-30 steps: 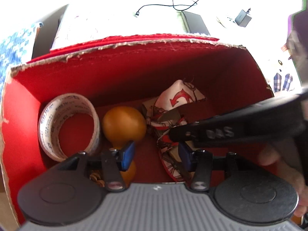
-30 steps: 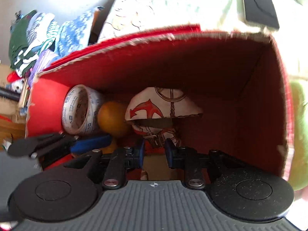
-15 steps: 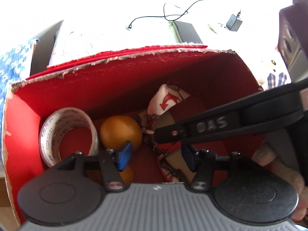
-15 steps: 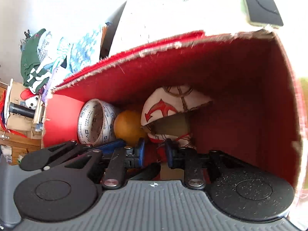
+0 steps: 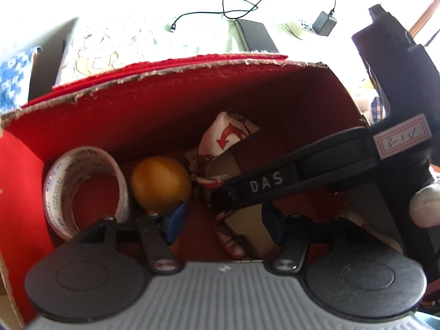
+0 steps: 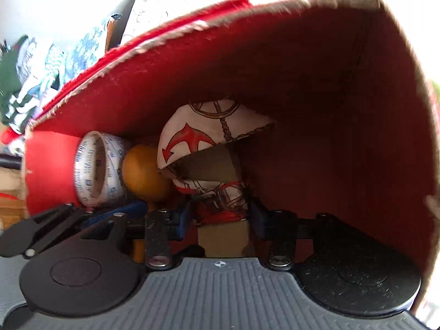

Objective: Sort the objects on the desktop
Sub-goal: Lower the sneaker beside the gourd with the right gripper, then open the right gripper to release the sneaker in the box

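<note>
Red-lined cardboard box (image 5: 170, 104) w/ ragged torn rim holds 3 items. White printed tape roll (image 5: 82, 189) stands on edge in box's left corner, hole facing out. Smooth orange ball (image 5: 161, 183) sits just beside it, touching. Crumpled white cloth w/ red anchor print (image 6: 209, 137) lies mid-floor, against ball's right side.

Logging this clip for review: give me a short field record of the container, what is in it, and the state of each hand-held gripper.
container: red box, open top, torn cardboard rim
contents: tape roll at left; orange ball beside it; anchor-print folded item in the middle
left hand-held gripper: open, empty, above the box floor
right hand-held gripper: open, fingers either side of the anchor-print folded item's lower end; contact unclear
outside the box: charger and cable, dark phone-like slab
</note>
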The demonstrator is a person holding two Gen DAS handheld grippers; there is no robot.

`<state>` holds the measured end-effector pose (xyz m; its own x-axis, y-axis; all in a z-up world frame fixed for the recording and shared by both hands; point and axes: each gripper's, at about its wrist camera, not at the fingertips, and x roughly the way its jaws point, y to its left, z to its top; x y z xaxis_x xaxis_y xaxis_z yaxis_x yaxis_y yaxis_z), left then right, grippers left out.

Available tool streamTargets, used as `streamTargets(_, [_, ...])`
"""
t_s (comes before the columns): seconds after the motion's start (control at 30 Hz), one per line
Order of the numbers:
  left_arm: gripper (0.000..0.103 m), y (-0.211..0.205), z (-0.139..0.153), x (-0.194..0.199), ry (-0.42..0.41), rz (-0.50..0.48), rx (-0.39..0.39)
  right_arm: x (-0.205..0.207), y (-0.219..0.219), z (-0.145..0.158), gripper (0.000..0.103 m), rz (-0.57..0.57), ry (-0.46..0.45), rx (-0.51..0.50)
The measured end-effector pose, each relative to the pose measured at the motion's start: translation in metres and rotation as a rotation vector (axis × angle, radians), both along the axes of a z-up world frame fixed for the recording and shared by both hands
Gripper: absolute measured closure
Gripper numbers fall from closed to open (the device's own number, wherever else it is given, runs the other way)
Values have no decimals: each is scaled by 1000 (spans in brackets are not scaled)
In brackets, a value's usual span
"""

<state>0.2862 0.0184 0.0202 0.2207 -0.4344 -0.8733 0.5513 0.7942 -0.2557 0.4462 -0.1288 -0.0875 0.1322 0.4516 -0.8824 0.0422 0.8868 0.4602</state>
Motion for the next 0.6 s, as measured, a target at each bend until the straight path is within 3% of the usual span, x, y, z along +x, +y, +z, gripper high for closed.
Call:
streamTargets(0.13, [40, -2, 2, -3, -17, -24, -4, 2, -3, -11, 67, 34, 68, 138])
streamTargets(0.3, [35, -2, -2, 2, -1, 2, -9, 3, -4, -12, 66, 16, 30, 78])
streamTargets(0.47, [33, -2, -2, 4, 1, 21, -5, -4, -15, -2, 65, -71, -89, 27])
streamTargets(0.6, [33, -1, -1, 4, -1, 21, -5, -1, -13, -4, 65, -62, -99, 30])
